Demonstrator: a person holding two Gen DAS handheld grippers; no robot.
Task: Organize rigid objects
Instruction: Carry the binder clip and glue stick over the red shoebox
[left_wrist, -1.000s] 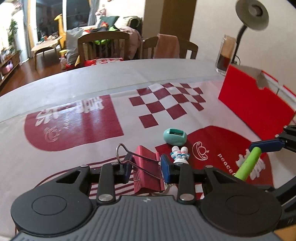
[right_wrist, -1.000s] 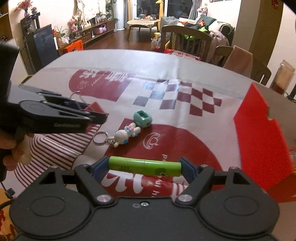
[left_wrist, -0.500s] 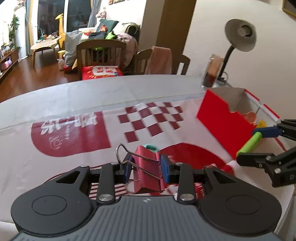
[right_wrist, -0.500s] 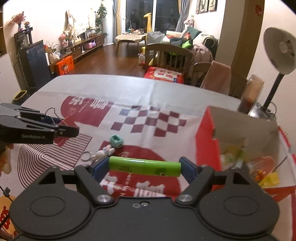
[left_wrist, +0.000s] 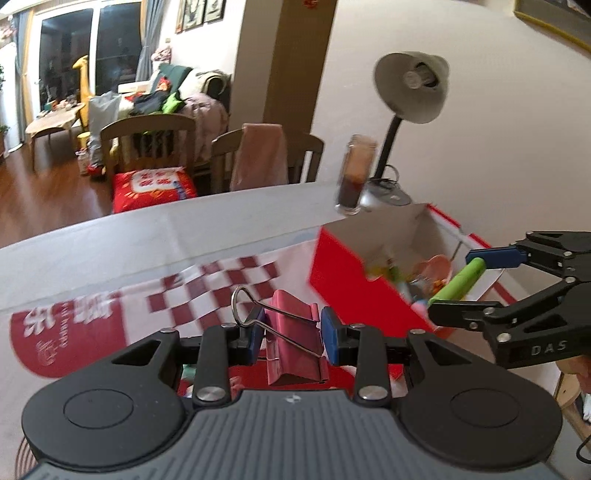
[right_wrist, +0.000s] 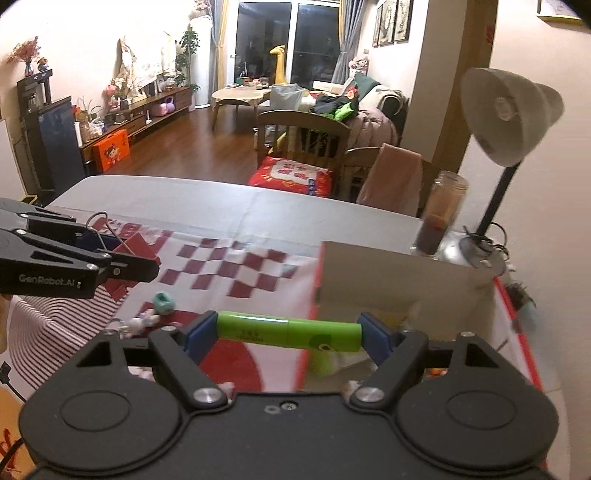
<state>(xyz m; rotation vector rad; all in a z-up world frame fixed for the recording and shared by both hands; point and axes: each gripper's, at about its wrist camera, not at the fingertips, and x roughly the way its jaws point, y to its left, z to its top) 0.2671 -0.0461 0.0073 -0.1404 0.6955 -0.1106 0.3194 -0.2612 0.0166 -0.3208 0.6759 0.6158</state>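
While the right claw (right_wrist: 289, 334) pinches the green marker (right_wrist: 288, 330) by its ends above the red box (left_wrist: 354, 280), and the left claw (left_wrist: 291, 338) pinches the binder clip (left_wrist: 295, 339) over the counter (right_wrist: 221, 206), releasing early could bounce either off the rim.

Table (right_wrist: 207, 192), patterned cloth (right_wrist: 236, 269) (red-white), red box (left_wrist: 347, 280)

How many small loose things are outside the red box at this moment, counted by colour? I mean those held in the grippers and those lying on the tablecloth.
Red: 1, the red metal binder clip held in the left gripper.
Green: 1, the green plastic cylinder held in the right gripper.
Teal: 1, the small teal sharpener-like block on the cloth.
White: 1, the white figure keychain on the cloth.
Total: 4
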